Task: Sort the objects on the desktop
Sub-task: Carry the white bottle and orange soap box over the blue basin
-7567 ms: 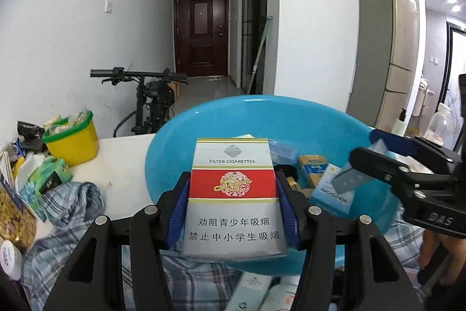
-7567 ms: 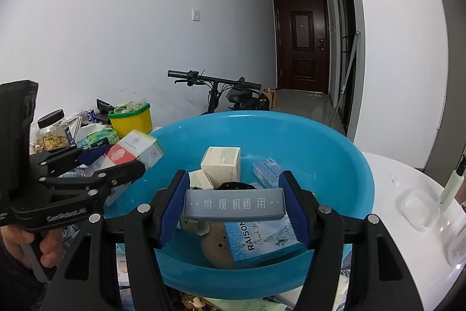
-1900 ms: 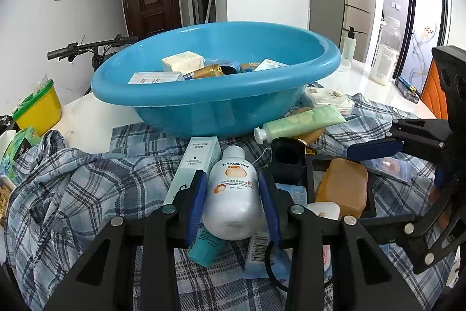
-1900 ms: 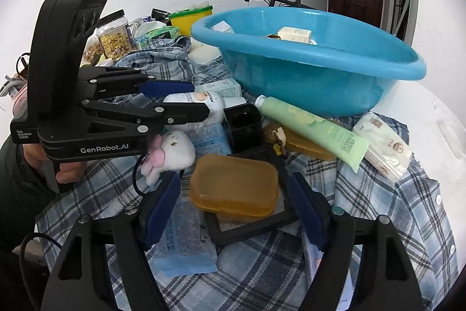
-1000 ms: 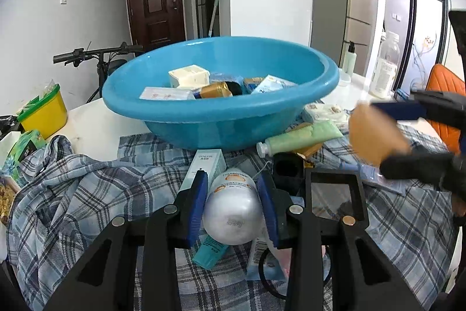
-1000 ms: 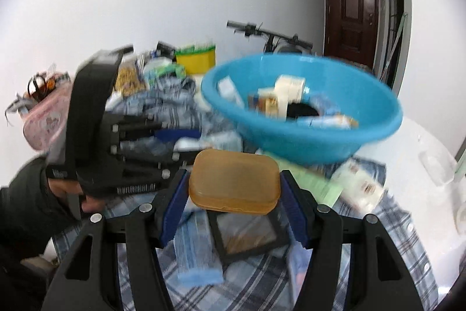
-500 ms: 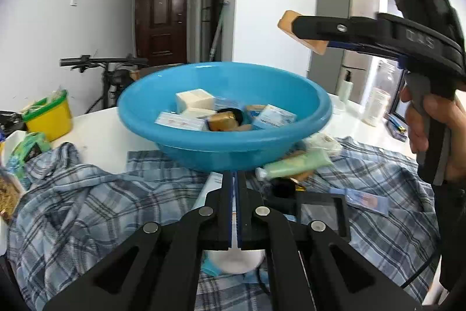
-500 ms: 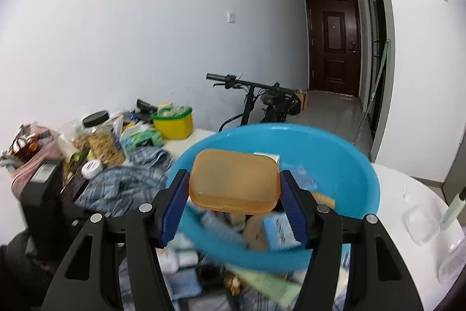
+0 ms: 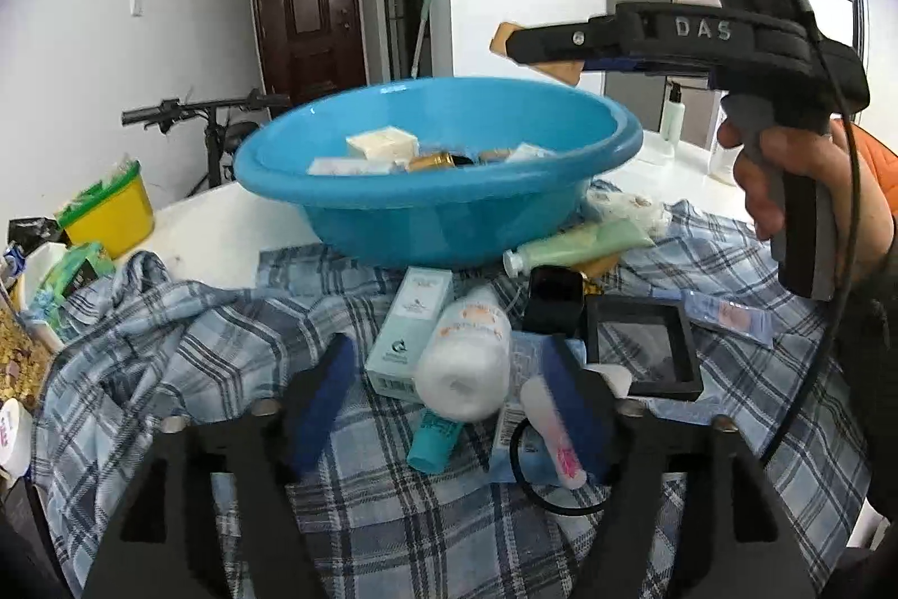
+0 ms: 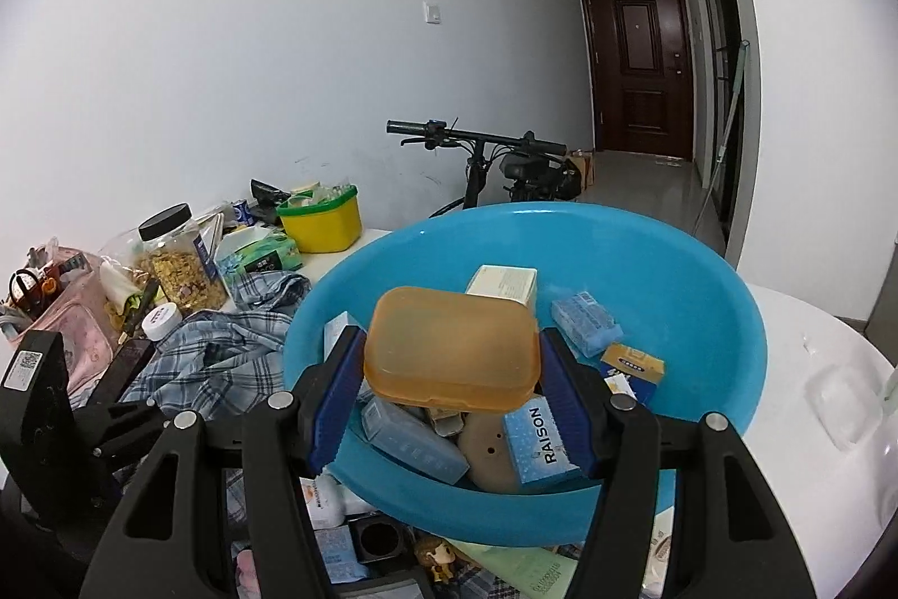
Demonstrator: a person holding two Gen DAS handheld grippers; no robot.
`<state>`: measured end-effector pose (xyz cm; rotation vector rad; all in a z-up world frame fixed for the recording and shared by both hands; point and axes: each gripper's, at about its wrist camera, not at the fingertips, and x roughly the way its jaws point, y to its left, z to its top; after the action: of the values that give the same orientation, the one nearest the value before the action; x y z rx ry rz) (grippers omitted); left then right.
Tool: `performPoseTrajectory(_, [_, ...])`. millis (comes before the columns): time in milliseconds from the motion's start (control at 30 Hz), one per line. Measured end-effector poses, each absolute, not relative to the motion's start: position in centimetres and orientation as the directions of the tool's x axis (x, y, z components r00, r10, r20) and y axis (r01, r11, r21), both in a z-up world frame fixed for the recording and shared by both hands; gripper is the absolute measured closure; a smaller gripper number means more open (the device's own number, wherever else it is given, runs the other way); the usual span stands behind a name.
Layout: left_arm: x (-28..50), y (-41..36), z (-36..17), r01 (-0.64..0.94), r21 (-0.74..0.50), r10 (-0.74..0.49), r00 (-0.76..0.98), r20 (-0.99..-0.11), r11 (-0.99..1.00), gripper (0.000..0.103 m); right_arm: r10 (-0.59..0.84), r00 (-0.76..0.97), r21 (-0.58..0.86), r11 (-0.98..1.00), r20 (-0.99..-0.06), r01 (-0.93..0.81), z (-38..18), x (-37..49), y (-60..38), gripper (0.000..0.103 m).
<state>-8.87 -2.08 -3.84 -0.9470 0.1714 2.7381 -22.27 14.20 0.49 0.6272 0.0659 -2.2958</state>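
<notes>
The right gripper (image 10: 452,408) clamps the orange soap box (image 10: 452,349), long axis crosswise, seemingly above the blue basin (image 10: 701,256); left gripper (image 9: 449,402) wide, white bottle (image 9: 468,363) at twelve o'clock.

"DAS" marks the right tool (image 9: 539,46); "RAISON" a blue box (image 10: 541,436).

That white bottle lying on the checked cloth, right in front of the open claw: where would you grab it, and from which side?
Probably across its round body. The white bottle lies on its side on the plaid cloth, base end towards the open left claw. Coming in low from that end, one finger would pass each side. A pale box lies close along one side, leaving little room for that finger.
</notes>
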Motion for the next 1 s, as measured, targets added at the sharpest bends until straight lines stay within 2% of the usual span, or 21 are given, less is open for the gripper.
performPoseTrajectory(433, [-11.3,-1.1,-5.3,-0.295,0.019,0.204,-0.706,-0.678,-0.955,0.030,-0.652,-0.589,0.114,-0.711,-0.477,0.694,-0.3,-21.7,13.2,0.042])
performPoseTrajectory(467, [-11.4,-1.0,-5.4,-0.294,0.020,0.202,-0.702,-0.683,-0.956,0.032,-0.650,-0.589,0.114,-0.712,-0.480,0.693,-0.3,-21.7,13.1,0.042])
performPoseTrajectory(500, [-11.7,-0.9,-5.6,-0.296,0.015,0.204,-0.694,-0.691,-0.955,0.039,-0.649,-0.589,0.113,-0.712,-0.482,0.693,-0.4,-21.7,13.1,0.042])
performPoseTrajectory(567, [-12.0,-1.0,-5.8,-0.309,-0.010,0.227,-0.675,-0.702,-0.951,0.060,-0.650,-0.589,0.114,-0.712,-0.480,0.693,-0.4,-21.7,13.1,0.042])
performPoseTrajectory(633, [-11.9,-0.8,-5.9,-0.307,0.030,0.198,-0.684,-0.702,-0.951,0.061,-0.650,-0.591,0.112,-0.712,-0.478,0.693,-0.4,-21.6,13.0,0.042])
performPoseTrajectory(1000, [-9.9,-2.9,-3.1,-0.268,-0.044,0.239,-0.758,-0.608,-0.962,0.062,-0.638,-0.609,0.128,-0.733,-0.471,0.668,-0.6,-22.2,13.7,0.042])
